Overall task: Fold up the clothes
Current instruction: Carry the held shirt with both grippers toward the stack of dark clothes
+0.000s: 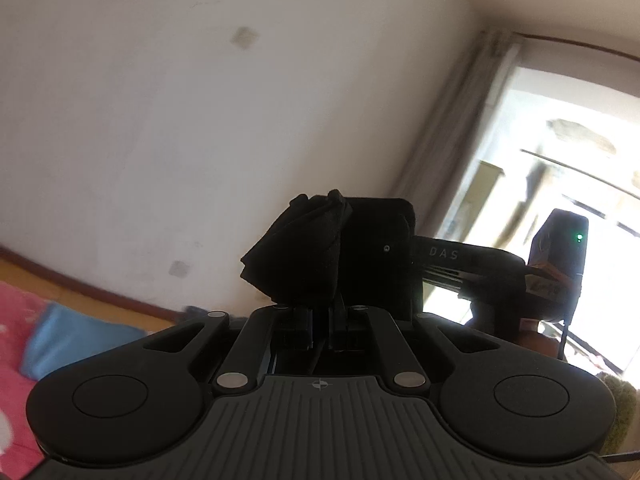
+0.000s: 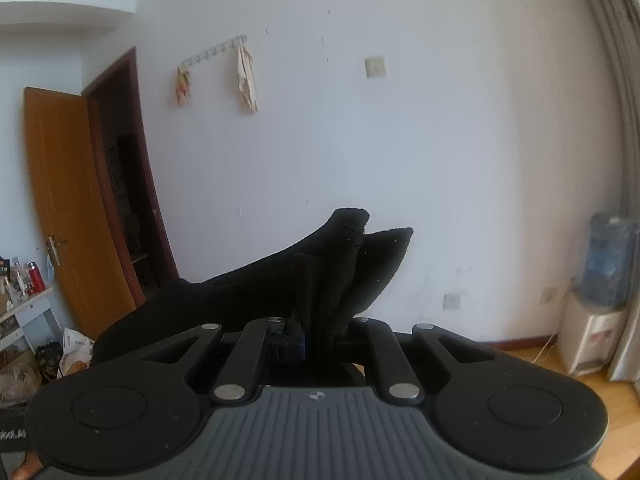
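Cloth (image 1: 296, 256), black, bunched at centre of left wrist view, pinched in left gripper (image 1: 320, 320), fingers nearly together on it. Right gripper (image 1: 472, 268) seen at right of same frame, against bright window (image 1: 560, 168). Pink bedding (image 1: 16, 320) and blue item (image 1: 76, 336) at lower left. In right wrist view, right gripper (image 2: 320, 340) fingers narrow, clamped on black cloth (image 2: 344, 272); cloth rises above the fingers at centre and trails to lower left. White wall (image 2: 440, 160) behind, wooden door (image 2: 68, 208) at left, water dispenser (image 2: 596, 312) at right.
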